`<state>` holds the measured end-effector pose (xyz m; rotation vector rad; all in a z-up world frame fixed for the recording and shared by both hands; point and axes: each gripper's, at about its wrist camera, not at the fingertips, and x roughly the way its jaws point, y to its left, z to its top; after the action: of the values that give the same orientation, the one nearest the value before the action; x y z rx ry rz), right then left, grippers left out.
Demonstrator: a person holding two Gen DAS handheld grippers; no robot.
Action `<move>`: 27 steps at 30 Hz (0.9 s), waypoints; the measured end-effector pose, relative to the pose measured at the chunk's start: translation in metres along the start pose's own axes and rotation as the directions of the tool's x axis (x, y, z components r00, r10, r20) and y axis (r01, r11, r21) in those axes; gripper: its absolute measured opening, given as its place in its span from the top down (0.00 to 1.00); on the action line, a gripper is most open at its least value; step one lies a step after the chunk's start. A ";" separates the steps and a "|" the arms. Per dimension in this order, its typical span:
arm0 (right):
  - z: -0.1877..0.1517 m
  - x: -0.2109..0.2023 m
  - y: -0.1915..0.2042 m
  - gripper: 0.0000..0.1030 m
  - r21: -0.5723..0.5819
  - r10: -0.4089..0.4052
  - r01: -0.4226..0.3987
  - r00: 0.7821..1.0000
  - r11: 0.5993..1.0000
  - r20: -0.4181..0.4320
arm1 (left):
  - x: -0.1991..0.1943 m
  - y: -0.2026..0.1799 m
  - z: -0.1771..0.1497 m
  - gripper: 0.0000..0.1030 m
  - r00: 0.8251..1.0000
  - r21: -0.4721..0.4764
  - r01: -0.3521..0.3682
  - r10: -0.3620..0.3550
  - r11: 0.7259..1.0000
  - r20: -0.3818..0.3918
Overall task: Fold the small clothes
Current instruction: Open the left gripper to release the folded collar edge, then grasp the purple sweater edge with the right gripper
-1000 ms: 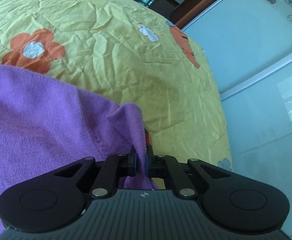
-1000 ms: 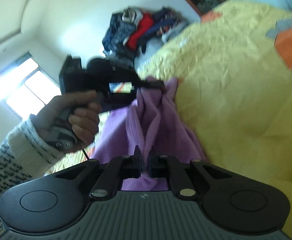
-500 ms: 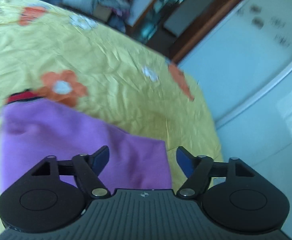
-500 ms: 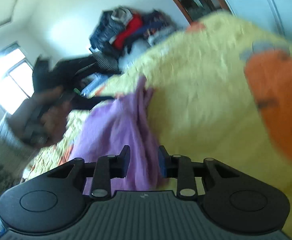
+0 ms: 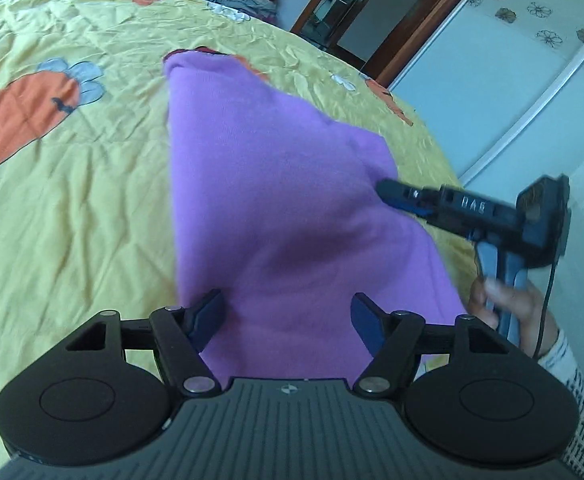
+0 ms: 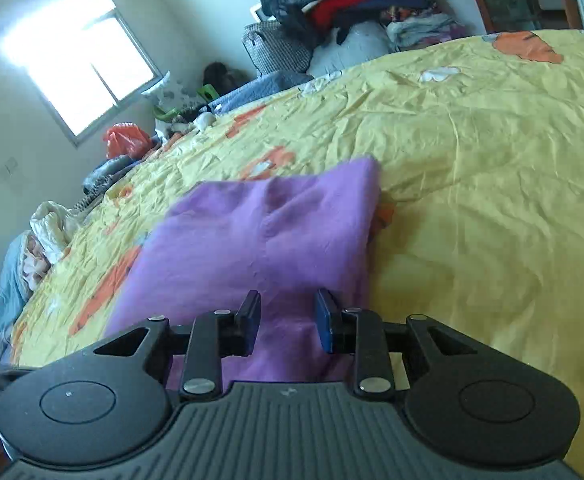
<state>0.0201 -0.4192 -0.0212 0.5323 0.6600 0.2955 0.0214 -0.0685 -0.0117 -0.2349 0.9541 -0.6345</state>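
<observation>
Left wrist view: my left gripper [image 5: 285, 314] stands wide, jaws just opened and holding nothing, over the purple garment [image 5: 275, 184] lying folded on the yellow bedspread [image 5: 71, 200]. My right gripper [image 5: 388, 192] hovers at its right edge.

Right wrist view: right gripper [image 6: 285, 320] is partly open, empty, jaws freshly parted. Fold looks laid; smoothing may remain. Clothes pile [image 6: 344, 4] sits far off, nothing blocking.

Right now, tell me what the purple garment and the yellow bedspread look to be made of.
Purple garment: looks like a soft, matte fine knit, perhaps cotton or wool; faint ribbing shows and it dents softly. Yellow bedspread: looks like a thin woven sheet, cotton or a blend, with a slight sheen; sharp fine creases and printed carrots and flowers.
</observation>
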 end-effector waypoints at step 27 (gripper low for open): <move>-0.033 0.005 0.042 0.28 -0.093 0.004 -0.009 0.998 0.996 -0.064 | 0.056 0.017 0.074 0.41 0.994 -0.118 -0.112 0.111 0.987 -0.012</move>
<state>-0.0016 -0.3699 -0.0219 0.4369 0.7028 0.3490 0.1115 -0.0944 -0.0157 -0.2835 1.0039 -0.4763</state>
